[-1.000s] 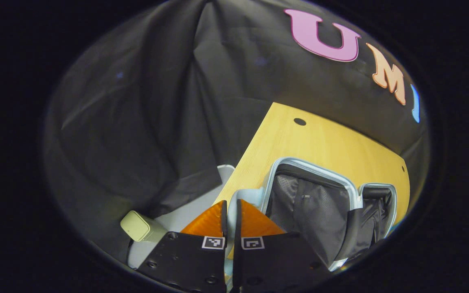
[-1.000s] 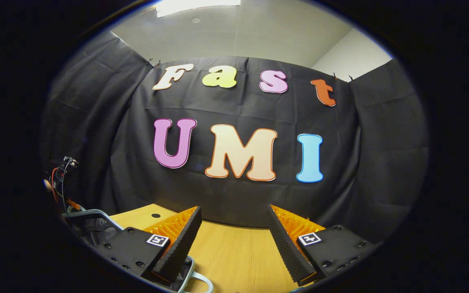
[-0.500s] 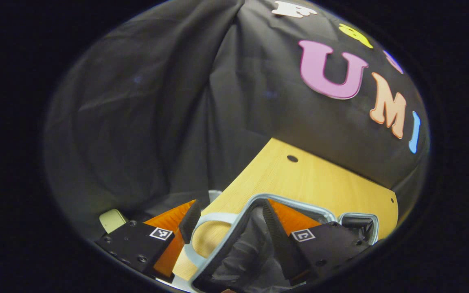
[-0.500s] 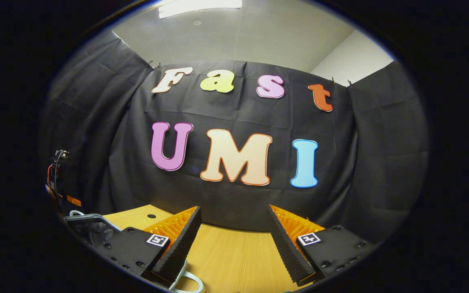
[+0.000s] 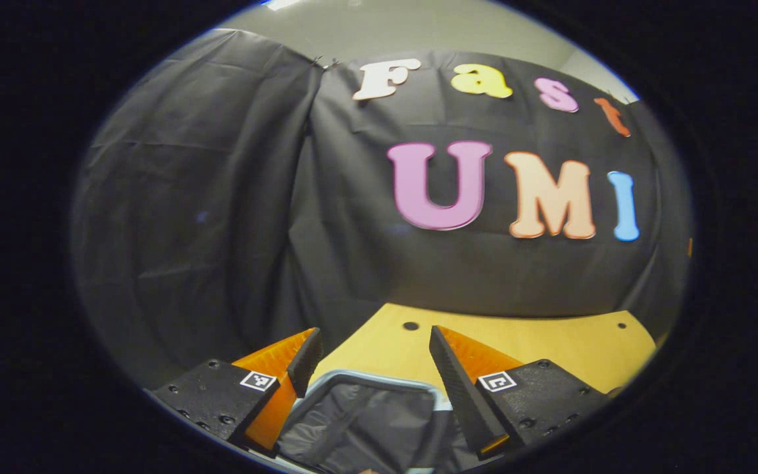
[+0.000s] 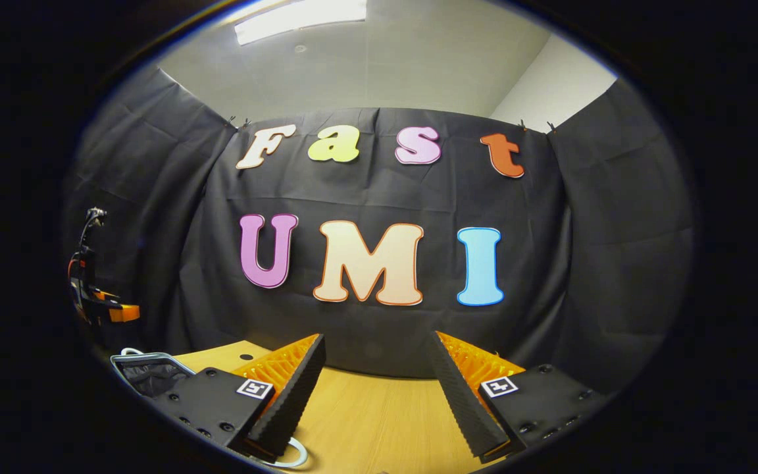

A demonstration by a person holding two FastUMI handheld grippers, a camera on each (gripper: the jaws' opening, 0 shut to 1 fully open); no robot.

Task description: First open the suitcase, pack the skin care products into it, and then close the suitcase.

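The pale-rimmed suitcase (image 5: pixel 359 421) with its dark grey fabric lining lies open on the light wooden table (image 5: pixel 550 342), its rounded rim showing low in the left gripper view between that tool's fingers; in the right gripper view the same case (image 6: pixel 149 372) sits at the table's far left edge. The left gripper (image 5: pixel 372 359) hangs above the lining with its fingers spread wide, gripping nothing. The right gripper (image 6: pixel 376 375) hovers over bare tabletop (image 6: pixel 366 421), fingers likewise parted and empty. A black cloth wall (image 6: pixel 603 250) closes off the table's back and sides, with a pale ceiling and a strip light (image 6: pixel 300 13) above.
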